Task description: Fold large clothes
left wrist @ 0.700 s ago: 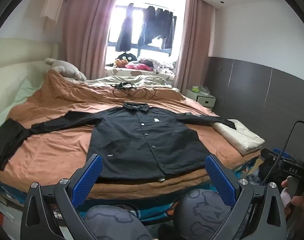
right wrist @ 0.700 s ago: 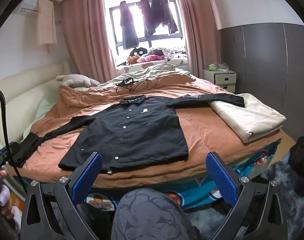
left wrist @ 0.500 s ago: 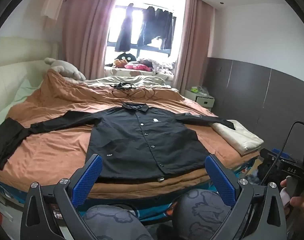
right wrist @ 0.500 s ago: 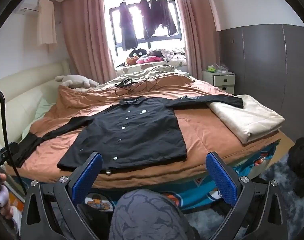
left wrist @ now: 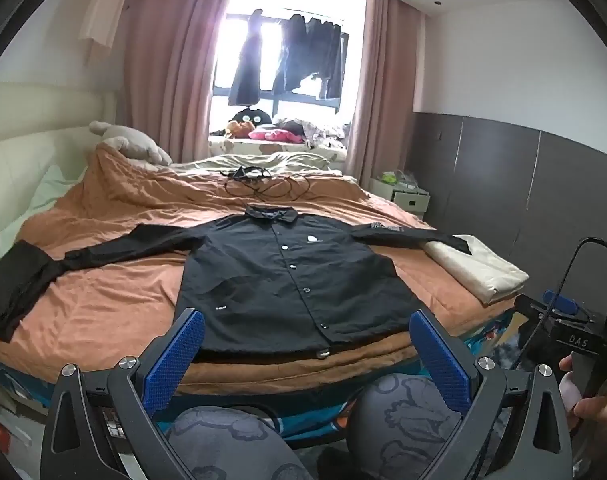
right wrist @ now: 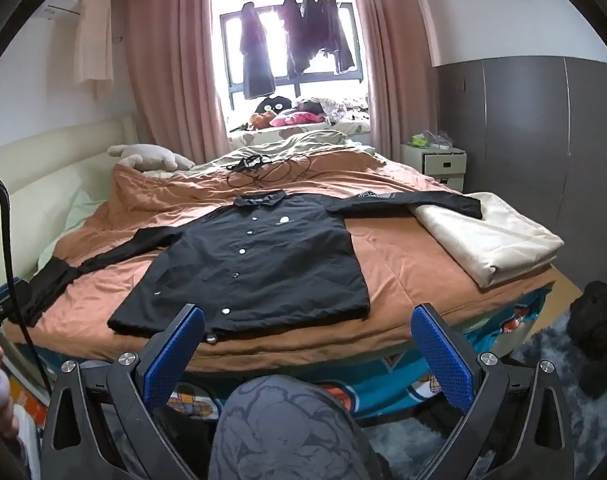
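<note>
Below, your left gripper (left wrist: 303, 354) and right gripper (right wrist: 307, 346) (jaws spread wide, empty) hover short of the black shirt (left wrist: 287, 280) lying flat on the bed (left wrist: 103, 300).

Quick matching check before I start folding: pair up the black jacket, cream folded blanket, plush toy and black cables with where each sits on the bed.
1 black jacket
2 cream folded blanket
3 plush toy
4 black cables

A by the headboard
B spread flat, sleeves out
C beyond the collar
D under a sleeve cuff

Pairs: 1-B, 2-D, 3-A, 4-C
</note>
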